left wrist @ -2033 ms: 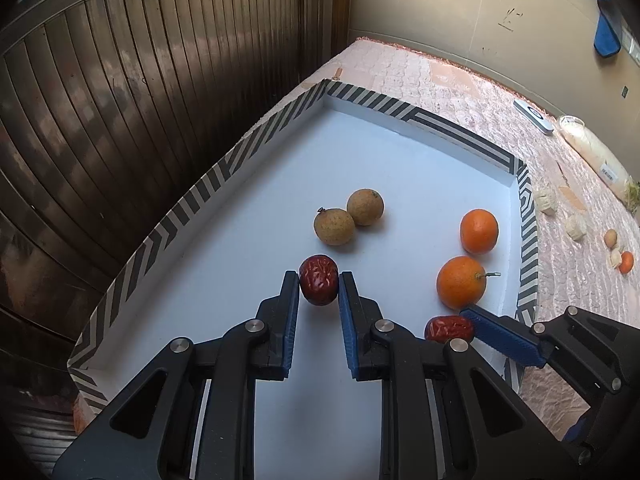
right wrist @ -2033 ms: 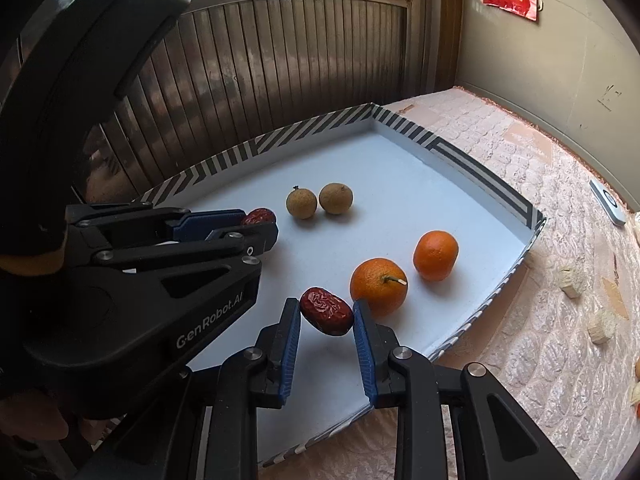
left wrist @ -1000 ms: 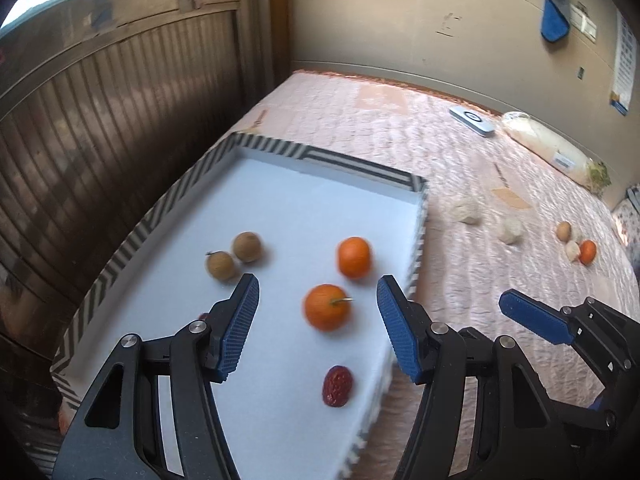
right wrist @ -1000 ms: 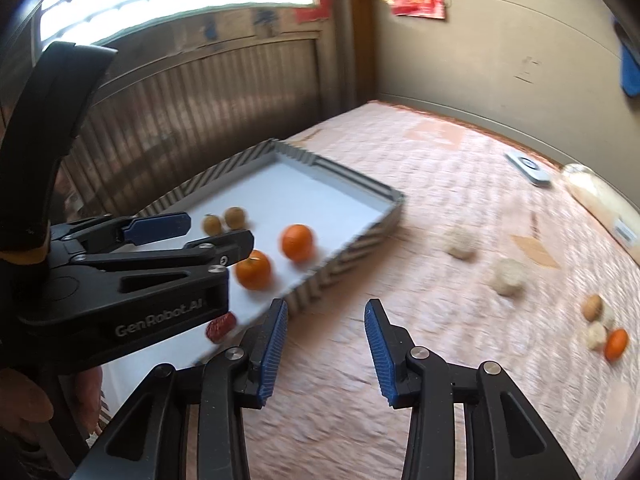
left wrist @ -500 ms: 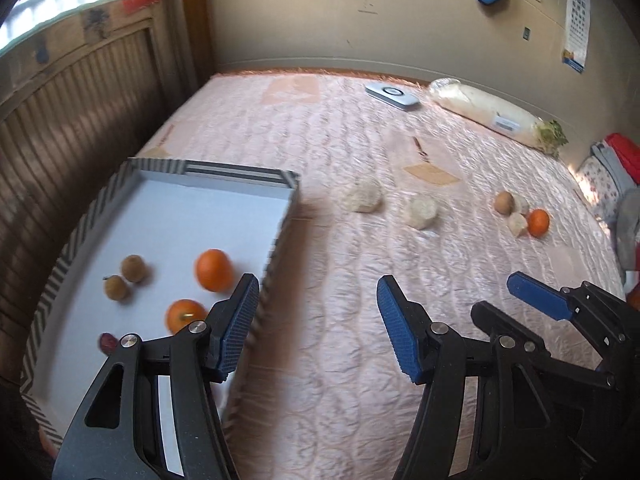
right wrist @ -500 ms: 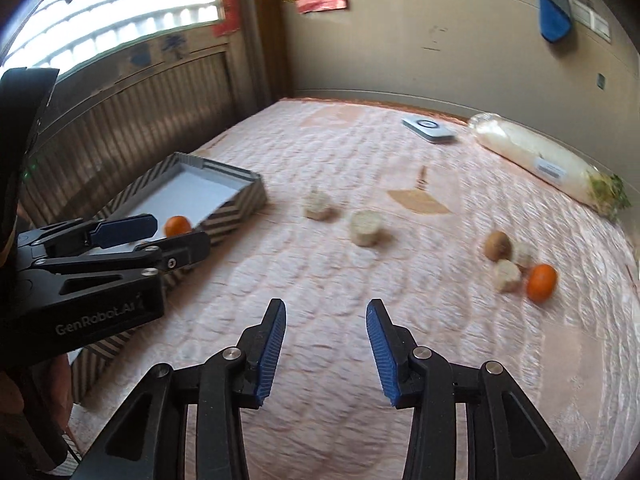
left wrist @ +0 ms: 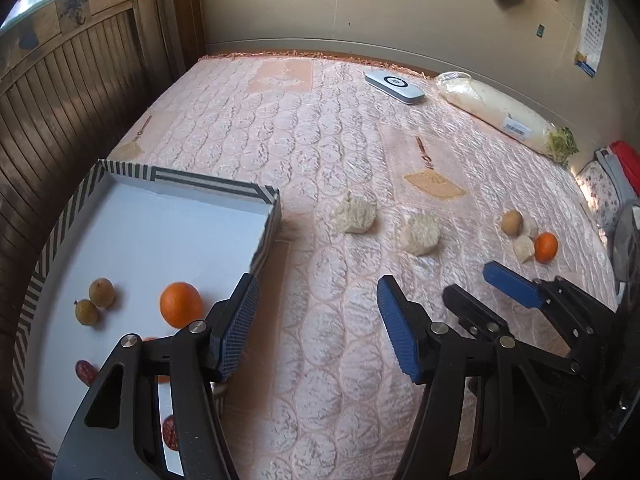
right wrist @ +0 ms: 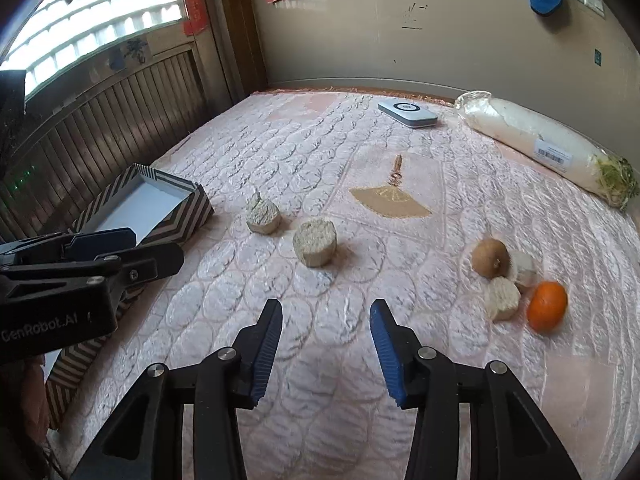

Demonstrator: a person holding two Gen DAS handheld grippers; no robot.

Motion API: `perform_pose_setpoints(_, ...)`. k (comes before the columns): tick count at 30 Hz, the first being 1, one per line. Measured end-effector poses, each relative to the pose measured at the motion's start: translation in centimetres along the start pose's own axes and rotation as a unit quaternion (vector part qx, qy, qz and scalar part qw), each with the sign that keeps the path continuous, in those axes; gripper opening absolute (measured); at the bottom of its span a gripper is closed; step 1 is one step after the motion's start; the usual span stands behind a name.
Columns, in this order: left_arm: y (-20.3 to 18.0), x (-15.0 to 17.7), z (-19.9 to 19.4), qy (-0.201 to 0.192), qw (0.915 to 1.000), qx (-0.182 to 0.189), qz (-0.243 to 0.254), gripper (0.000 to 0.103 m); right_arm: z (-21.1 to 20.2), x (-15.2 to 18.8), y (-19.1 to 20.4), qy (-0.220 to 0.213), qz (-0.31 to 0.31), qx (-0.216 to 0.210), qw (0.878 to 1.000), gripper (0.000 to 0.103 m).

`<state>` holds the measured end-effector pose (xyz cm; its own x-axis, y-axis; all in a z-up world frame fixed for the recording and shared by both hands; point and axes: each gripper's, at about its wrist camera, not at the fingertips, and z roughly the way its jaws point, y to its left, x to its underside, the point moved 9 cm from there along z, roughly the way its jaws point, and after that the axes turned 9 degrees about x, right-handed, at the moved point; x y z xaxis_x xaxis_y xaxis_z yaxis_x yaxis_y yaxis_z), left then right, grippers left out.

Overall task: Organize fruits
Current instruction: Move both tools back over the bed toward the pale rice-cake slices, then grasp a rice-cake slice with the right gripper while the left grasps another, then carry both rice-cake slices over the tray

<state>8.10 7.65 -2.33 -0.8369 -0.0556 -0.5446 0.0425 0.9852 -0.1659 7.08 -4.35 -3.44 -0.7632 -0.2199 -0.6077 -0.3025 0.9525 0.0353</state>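
1. Both grippers are swinging away from the tray (left wrist: 208,184), the dates they carried now lying inside it; I'm holding my left gripper (left wrist: 316,332) and right gripper (right wrist: 324,344) spread and empty.
2. I'm eyeing the loose orange (right wrist: 547,306) (round, glossy) lying ahead-right on the bedspread (right wrist: 360,184), nearer my right gripper, touching a pale chunk (right wrist: 502,298).
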Motion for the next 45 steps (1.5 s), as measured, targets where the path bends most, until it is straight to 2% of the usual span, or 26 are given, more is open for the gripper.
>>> perform_pose_setpoints(8,1.2,-1.6,1.4,0.015,0.9995,0.004,-0.028,0.062,4.7,-2.9,1.4,0.014,-0.010,0.004,1.000,0.046)
perform_pose_setpoints(9,1.2,-1.7,1.5,0.017,0.9994,0.006,-0.030,0.062,5.4,-2.8,1.2,0.023,-0.007,0.009,1.000,0.044)
perform_pose_setpoints(10,1.1,-1.9,1.7,0.019,0.9993,0.009,-0.030,0.062,5.5,-2.8,0.9,0.018,-0.006,0.013,1.000,0.033)
perform_pose_setpoints(11,0.9,-2.1,2.0,0.020,0.9993,0.010,-0.030,0.062,5.3,-2.8,0.7,0.013,-0.006,0.016,1.000,0.030)
perform_pose_setpoints(14,0.2,-2.6,2.9,0.028,0.9991,0.016,-0.028,0.062,4.5,-2.6,0.0,0.011,0.004,0.008,1.000,0.029)
perform_pose_setpoints(22,-1.6,-3.2,5.7,0.052,0.9980,0.027,-0.023,0.062,1.6,-1.6,-3.1,-0.006,0.024,0.019,1.000,0.029)
perform_pose_setpoints(33,-2.2,-3.8,9.4,0.075,0.9967,0.024,-0.022,0.061,0.8,-1.0,-3.4,-0.010,0.022,0.011,1.000,0.029)
perform_pose_setpoints(36,-1.8,-4.3,9.4,0.064,0.9976,0.016,-0.019,0.044,0.6,-0.9,-3.4,-0.011,0.022,0.010,1.000,0.029)
perform_pose_setpoints(37,-1.6,-4.4,9.4,0.062,0.9979,0.010,-0.017,0.033,0.6,-1.0,-3.3,-0.012,0.022,0.009,1.000,0.029)
perform_pose_setpoints(45,-1.7,-3.9,7.7,0.053,0.9983,0.020,-0.011,0.032,-0.5,-0.9,-2.7,-0.019,0.022,0.009,1.000,0.029)
